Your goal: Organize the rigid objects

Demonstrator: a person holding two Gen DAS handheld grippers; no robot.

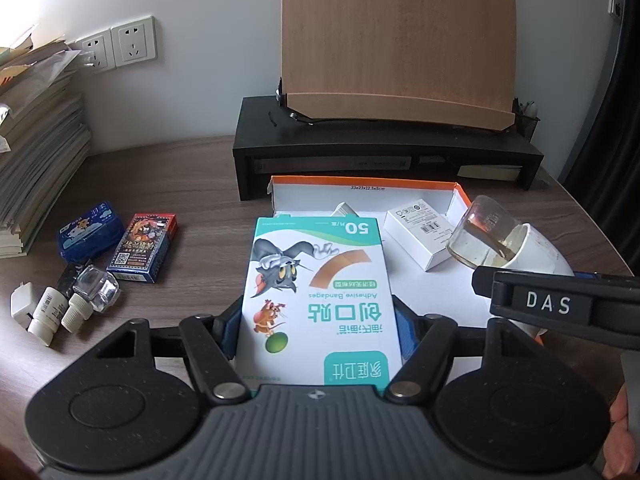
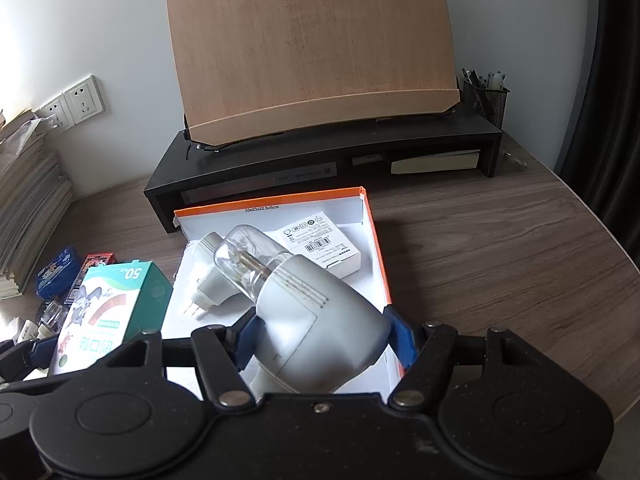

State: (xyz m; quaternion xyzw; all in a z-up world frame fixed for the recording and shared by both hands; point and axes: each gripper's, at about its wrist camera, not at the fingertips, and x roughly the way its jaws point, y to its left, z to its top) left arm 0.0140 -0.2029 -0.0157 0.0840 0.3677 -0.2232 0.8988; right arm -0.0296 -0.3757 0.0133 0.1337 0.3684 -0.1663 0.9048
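My left gripper (image 1: 316, 330) is shut on a white and teal bandage box (image 1: 318, 300), held at the near left edge of the orange-rimmed white box (image 1: 360, 179). It also shows in the right wrist view (image 2: 106, 312). My right gripper (image 2: 326, 334) is shut on a white plug-in device with a clear glass bottle (image 2: 308, 304), held above the open box (image 2: 280, 202). In the left wrist view the device (image 1: 504, 246) is at the right. Inside the box lie a small white carton (image 2: 320, 246) and a grey plug adapter (image 2: 210, 276).
Left of the box on the wooden desk lie a blue case (image 1: 90, 232), a card pack (image 1: 144, 252), a small glass bottle (image 1: 98, 288) and two white vials (image 1: 48, 314). A black monitor riser (image 1: 384, 148) with a wooden board stands behind. Books are stacked at far left (image 1: 36, 152).
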